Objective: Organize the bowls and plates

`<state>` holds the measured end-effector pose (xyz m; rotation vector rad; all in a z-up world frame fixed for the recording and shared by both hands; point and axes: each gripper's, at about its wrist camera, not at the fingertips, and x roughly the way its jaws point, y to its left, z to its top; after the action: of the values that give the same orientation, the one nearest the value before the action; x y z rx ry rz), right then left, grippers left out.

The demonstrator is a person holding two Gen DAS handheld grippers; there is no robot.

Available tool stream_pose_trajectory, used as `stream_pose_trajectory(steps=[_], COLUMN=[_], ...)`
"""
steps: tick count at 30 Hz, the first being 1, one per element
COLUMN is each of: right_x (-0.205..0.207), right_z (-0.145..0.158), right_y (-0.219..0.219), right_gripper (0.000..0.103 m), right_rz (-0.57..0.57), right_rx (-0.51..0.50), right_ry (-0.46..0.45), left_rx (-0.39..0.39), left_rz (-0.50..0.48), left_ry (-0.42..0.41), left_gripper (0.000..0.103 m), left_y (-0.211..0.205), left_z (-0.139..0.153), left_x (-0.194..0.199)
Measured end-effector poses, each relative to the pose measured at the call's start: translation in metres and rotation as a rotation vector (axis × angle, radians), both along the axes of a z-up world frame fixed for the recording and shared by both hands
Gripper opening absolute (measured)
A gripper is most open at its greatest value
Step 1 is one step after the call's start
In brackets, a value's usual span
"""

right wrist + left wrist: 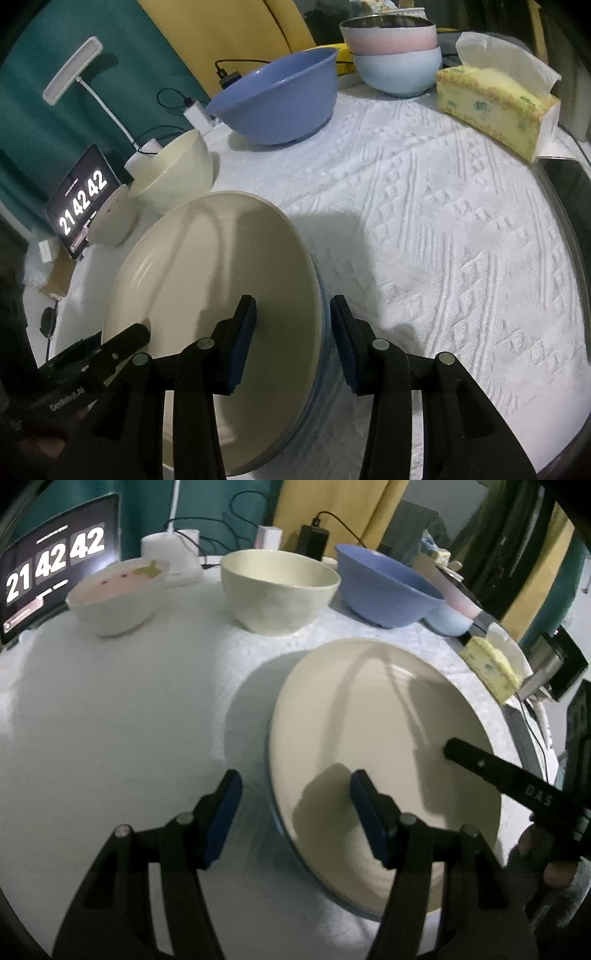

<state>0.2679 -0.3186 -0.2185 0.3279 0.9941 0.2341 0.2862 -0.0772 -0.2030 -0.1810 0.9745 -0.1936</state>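
Left wrist view first: the left hand-held gripper [295,812] is spread wide, straddling the near-left rim of the cream plate [369,720], one finger over the bench [110,720], the other above the plate's face. Nothing pinched. Behind stand the white bowl [114,598], cream bowl [279,590] and blue bowl [388,587].

Right wrist view now: the right hand-held gripper [293,347] is spread too, astride the plate's opposite rim. A bluish edge peeks from under it, perhaps a second plate.

To do this well, I'd say both should close squarely on the rim and lift level. The plate lies flat, face up; round, so no true long axis.
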Motion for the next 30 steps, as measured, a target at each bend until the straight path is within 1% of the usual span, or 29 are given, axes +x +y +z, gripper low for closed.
stream_pose_trajectory(steps=[1, 3, 13, 21, 30], right_x=[-0.001, -0.001, -0.004, -0.007, -0.009], right_z=[0.000, -0.001, 0.000, 0.011, 0.026], right_y=[0.001, 0.003, 0.004, 0.012, 0.035], right_gripper=[0.045, 0.045, 0.045, 0.045, 0.045], right_rz=[-0.002, -0.012, -0.026, -0.024, -0.002], right_rx=[0.002, -0.001, -0.010, -0.029, -0.056], right_ry=[-0.003, -0.012, -0.007, -0.023, -0.047], left_rx=[-0.007, -0.011, 0.015, 0.002, -0.022], left_rz=[-0.014, -0.038, -0.046, -0.040, -0.019], left_ry=[0.000, -0.013, -0.030, -0.054, -0.086], left_gripper=[0.061, 0.057, 0.057, 0.057, 0.057], left_y=[-0.002, -0.009, -0.012, -0.001, 0.021], left_z=[0.000, 0.000, 0.004, 0.009, 0.016], left_x=[0.000, -0.003, -0.008, -0.013, -0.023])
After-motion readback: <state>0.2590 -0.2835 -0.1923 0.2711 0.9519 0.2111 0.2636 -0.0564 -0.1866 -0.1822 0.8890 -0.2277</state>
